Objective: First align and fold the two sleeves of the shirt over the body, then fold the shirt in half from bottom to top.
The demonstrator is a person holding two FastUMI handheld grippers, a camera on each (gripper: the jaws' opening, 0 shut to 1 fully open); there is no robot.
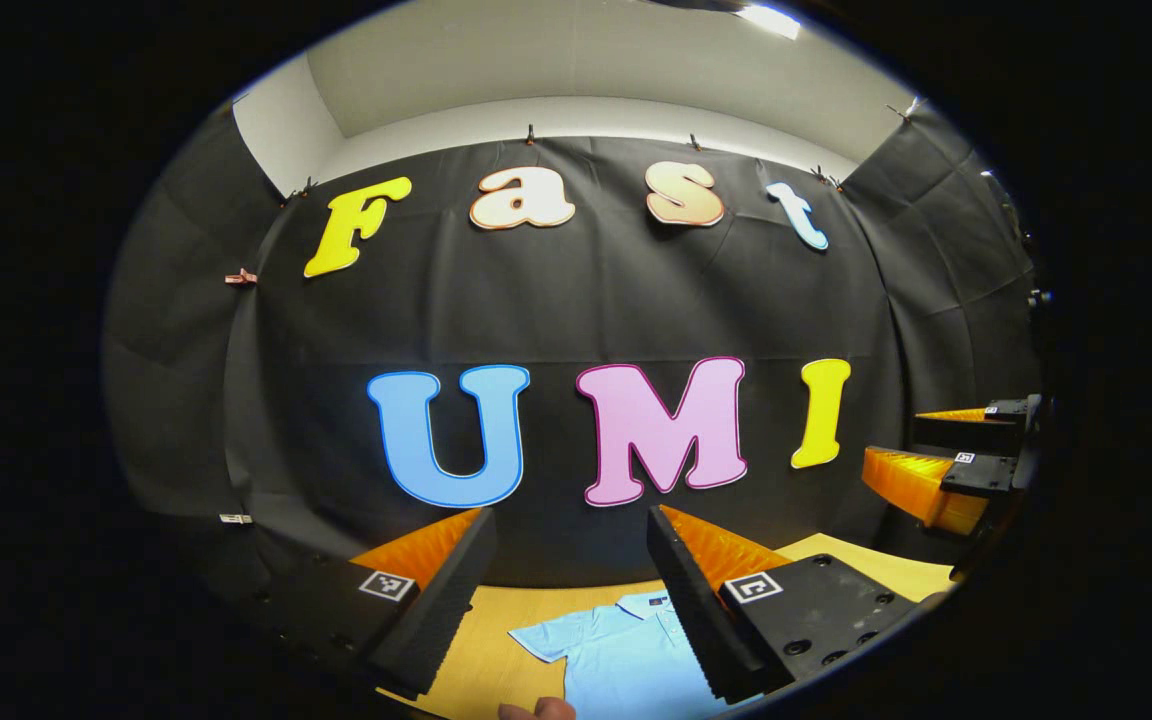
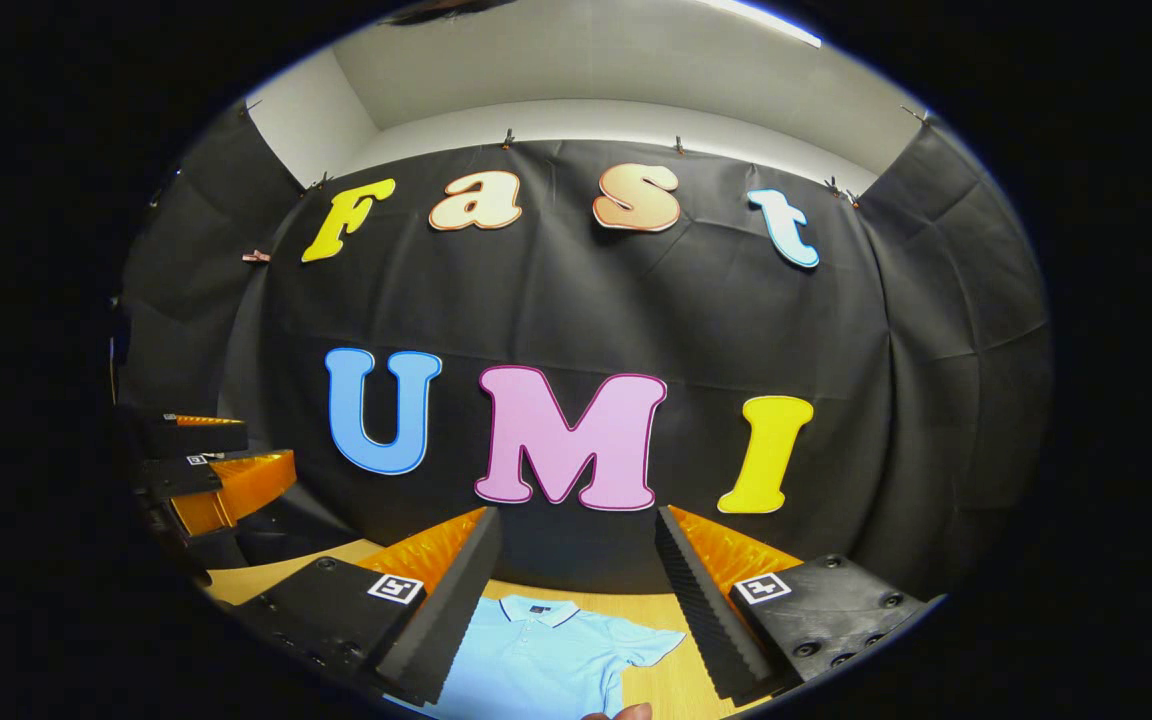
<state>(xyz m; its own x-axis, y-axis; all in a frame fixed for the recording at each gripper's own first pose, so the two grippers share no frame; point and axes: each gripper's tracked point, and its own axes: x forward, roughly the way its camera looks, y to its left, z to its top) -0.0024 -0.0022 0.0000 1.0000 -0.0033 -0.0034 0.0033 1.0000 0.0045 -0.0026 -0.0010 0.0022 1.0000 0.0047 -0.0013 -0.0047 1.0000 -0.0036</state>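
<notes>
Left gripper held high, jaws spread, empty; right gripper likewise spread, empty; light-blue shirt flat on wooden table below, collar toward wall, sleeves out; step 1 not begun; next: lower both, pinch 1 sleeve.

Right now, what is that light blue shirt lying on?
The shirt lies flat on a light wooden table, collar toward the black cloth wall. Whatever is under the shirt itself is covered. Both grippers, left and right, are open above it.
</notes>
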